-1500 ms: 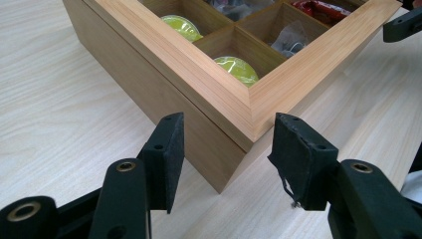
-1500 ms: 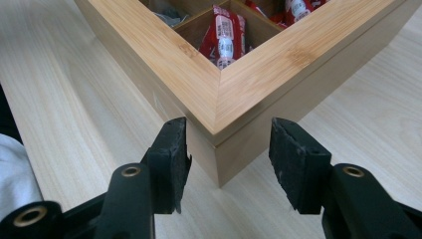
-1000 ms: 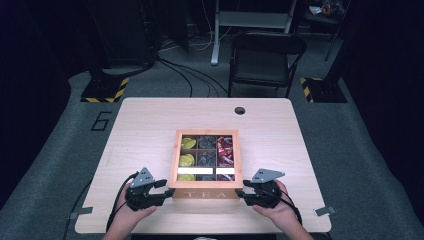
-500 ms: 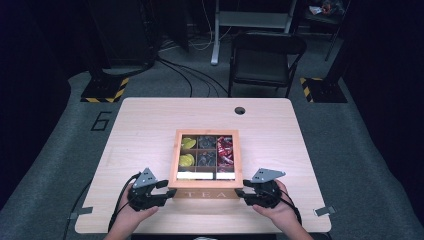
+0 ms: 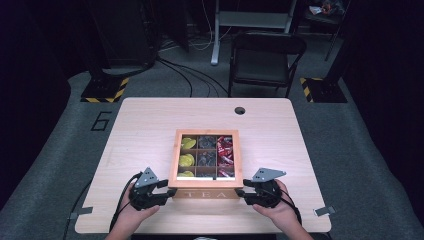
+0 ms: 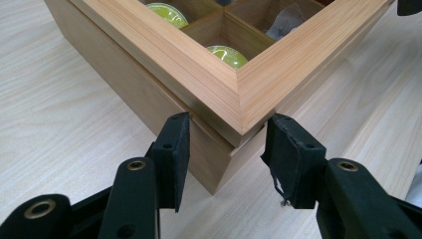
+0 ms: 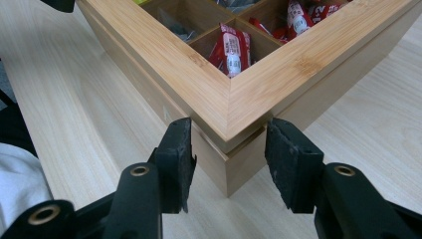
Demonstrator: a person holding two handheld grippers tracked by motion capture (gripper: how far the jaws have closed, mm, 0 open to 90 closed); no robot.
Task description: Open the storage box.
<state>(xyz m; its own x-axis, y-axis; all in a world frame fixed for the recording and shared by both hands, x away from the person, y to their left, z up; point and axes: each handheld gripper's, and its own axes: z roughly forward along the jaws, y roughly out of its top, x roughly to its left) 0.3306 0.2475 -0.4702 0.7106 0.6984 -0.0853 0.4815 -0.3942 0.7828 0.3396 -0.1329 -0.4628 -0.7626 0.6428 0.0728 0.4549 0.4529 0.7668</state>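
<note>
Grippers flank the near corners of the tea box point(image 5: 205, 193), which sits toward the table's point(image 5: 145, 125) near edge, midway along it. Left gripper point(image 5: 161, 193): jaws part open, just been closing, straddling the box's near-left corner, the left pad seemingly touching the box wall, no firm grip evident. Right gripper point(image 5: 243, 192): jaws part open astride the near-right corner. Farther in, compartments hold green pods point(image 6: 226, 54) and red sachets point(image 7: 231, 47).
</note>
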